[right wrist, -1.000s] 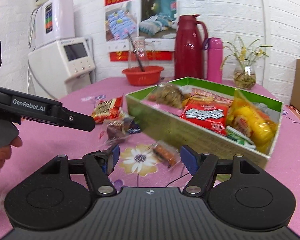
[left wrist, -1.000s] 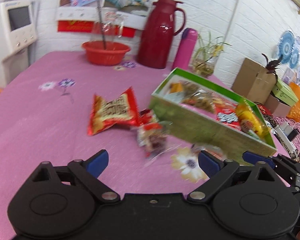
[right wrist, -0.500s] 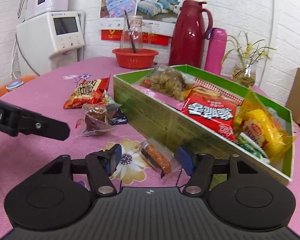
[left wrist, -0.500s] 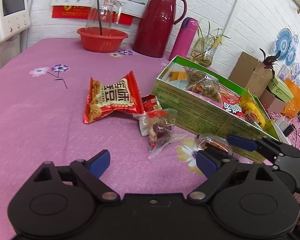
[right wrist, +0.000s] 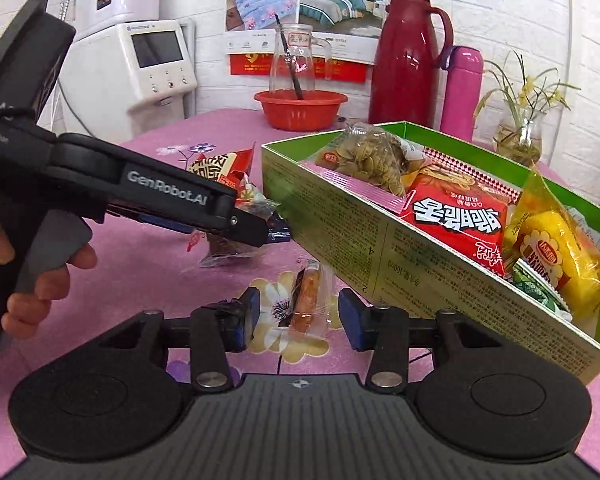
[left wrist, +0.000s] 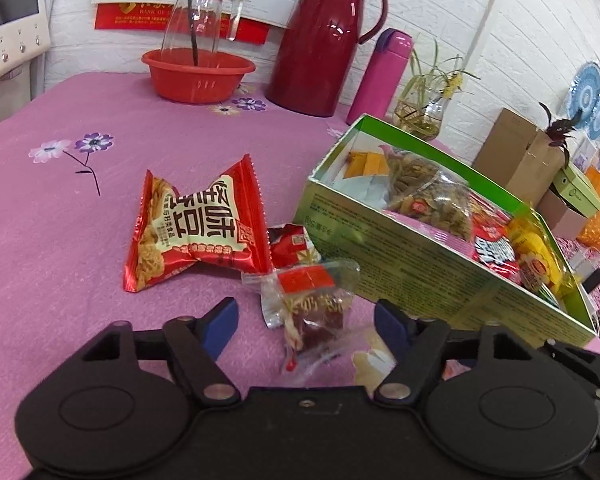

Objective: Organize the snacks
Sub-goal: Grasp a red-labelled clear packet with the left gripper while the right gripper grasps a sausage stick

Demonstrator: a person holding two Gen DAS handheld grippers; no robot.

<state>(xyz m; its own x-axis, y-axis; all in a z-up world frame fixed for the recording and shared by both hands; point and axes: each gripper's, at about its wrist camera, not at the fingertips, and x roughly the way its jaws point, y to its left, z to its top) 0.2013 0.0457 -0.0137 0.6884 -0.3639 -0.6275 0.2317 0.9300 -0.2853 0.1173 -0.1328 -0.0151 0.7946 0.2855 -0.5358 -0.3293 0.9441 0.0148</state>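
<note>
A green snack box (left wrist: 420,268) (right wrist: 340,232) holds several packets. On the pink cloth beside it lie a red noodle packet (left wrist: 196,232), a small dark red packet (left wrist: 290,246) and a clear packet with red-brown sweets (left wrist: 312,308) (right wrist: 228,246). My left gripper (left wrist: 306,320) is open, its fingers on either side of the clear packet. In the right wrist view the left gripper (right wrist: 256,228) reaches over that packet. My right gripper (right wrist: 298,316) is open around a small clear-wrapped orange snack (right wrist: 306,300) lying on the cloth.
At the back of the table stand a red basin with a glass jug (left wrist: 198,74), a dark red thermos jug (left wrist: 324,40), a pink flask (left wrist: 382,72) and a glass vase with a plant (left wrist: 424,116). A white appliance (right wrist: 148,64) stands left. Cardboard boxes (left wrist: 520,160) stand right.
Both grippers have moved forward and down. The left one now straddles the clear sweets packet; the right one now straddles the small orange snack. Both stay open.
</note>
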